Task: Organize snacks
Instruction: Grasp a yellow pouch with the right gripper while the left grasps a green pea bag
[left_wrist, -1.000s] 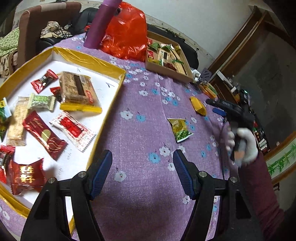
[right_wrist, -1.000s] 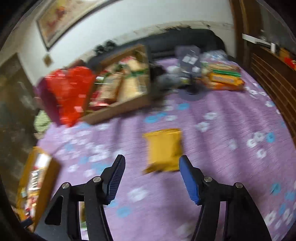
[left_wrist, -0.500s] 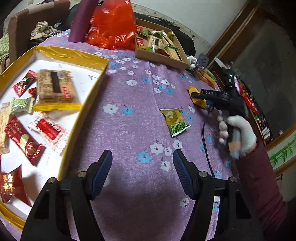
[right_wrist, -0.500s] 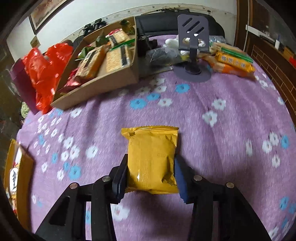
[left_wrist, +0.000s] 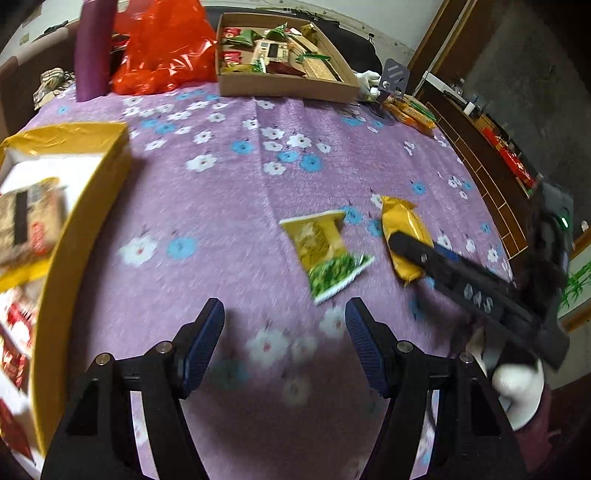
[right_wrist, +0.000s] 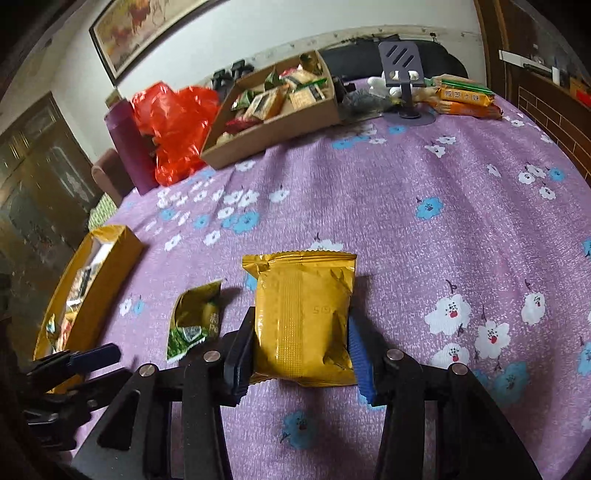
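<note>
Two grippers worked over a purple floral tablecloth (right_wrist: 424, 192). Landmark: yellow snack packet (right_wrist: 304, 317). Far behind it, w/ red plastic bag (right_wrist: 177, 125) at the box's left, sat a cardboard box (right_wrist: 280, 127) full of snacks. Well to packet's left lay the yellow-rimmed tray (left_wrist: 70, 229) w/ more snacks. Just left of packet lay a green-and-yellow packet (left_wrist: 325, 251). Right gripper (right_wrist: 301, 354) had both pads pressed on yellow packet's sides. Left gripper (left_wrist: 284, 345) hung open, nothing betw. pads, near green one.
</note>
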